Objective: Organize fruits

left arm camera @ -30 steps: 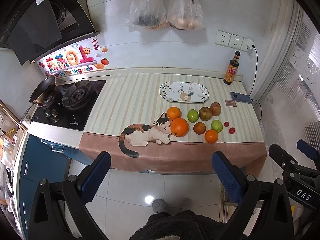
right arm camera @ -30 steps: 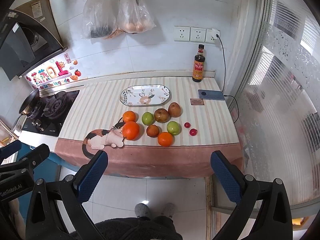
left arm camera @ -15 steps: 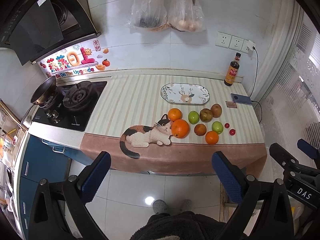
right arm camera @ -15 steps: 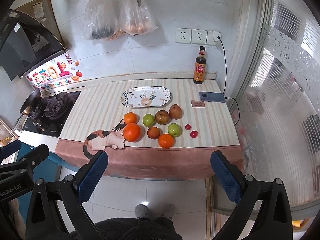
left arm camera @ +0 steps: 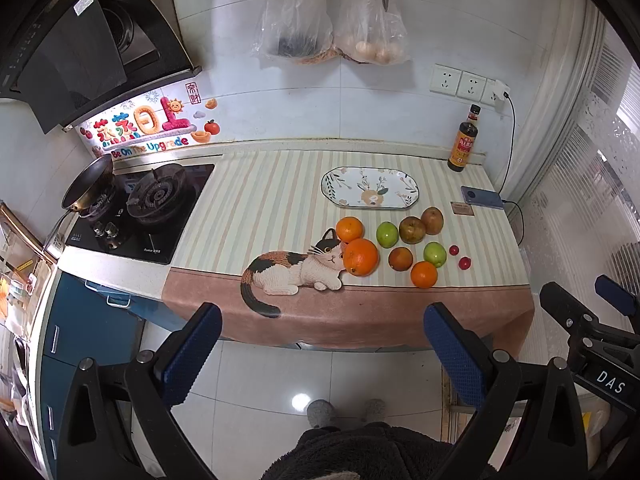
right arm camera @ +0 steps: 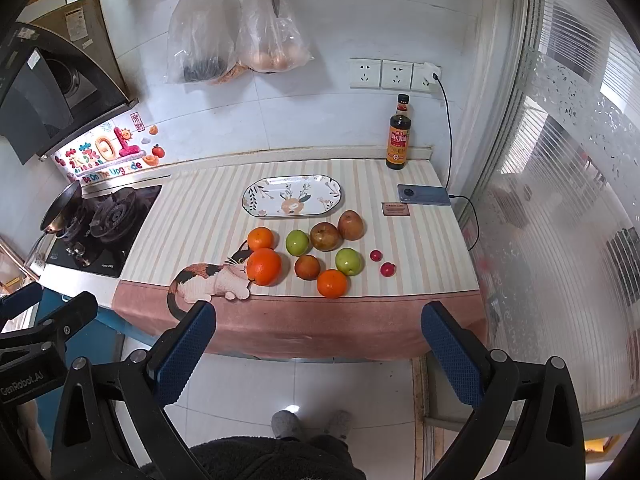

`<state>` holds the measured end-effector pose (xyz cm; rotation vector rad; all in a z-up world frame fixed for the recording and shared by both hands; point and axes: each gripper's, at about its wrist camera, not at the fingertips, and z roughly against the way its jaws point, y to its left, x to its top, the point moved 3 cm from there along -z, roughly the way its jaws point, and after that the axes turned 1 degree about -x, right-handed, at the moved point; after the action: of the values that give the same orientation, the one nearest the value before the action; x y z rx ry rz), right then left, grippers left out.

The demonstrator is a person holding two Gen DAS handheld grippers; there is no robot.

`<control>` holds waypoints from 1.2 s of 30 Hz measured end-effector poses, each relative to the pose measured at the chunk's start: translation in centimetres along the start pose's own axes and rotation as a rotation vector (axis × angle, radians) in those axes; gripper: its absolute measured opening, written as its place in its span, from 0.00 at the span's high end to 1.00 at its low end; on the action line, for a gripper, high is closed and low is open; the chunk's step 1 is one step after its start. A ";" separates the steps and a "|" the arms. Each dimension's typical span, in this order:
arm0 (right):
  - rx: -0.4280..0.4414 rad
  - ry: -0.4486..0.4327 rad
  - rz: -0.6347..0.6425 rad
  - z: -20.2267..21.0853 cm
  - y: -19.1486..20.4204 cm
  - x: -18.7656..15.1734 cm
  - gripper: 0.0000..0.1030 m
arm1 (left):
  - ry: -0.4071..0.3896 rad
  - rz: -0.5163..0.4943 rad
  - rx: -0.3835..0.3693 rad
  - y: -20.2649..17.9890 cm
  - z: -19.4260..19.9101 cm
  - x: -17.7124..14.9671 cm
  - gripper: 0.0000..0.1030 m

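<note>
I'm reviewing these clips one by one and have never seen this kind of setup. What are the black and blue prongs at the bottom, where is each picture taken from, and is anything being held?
There is no robot. A person standing at a kitchen counter holds a two-finger gripper in each hand, and each gripper carries a wide-angle camera looking along its fingers. One picture comes from the left gripper, the other from the right gripper; the blue-padded prongs are their fingers. Both are open, holding nothing, and sit short of the counter, above the floor.

On the striped cloth lie three oranges, two green fruits, three brownish ones and two small red ones. Behind them is a plate with nothing on it, and further back a bottle and a phone. A stove is at the left.
</note>
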<state>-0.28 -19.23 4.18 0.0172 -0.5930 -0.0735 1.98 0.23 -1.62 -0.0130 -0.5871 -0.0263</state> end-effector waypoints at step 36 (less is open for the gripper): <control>0.000 -0.010 -0.002 0.3 0.0 0.3 0.00 | -0.003 -0.001 0.000 -0.2 0.6 0.6 0.00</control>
<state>-0.22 -19.28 4.58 0.0180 -0.6033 -0.0758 2.18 -0.01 -0.77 -0.0130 -0.5898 -0.0270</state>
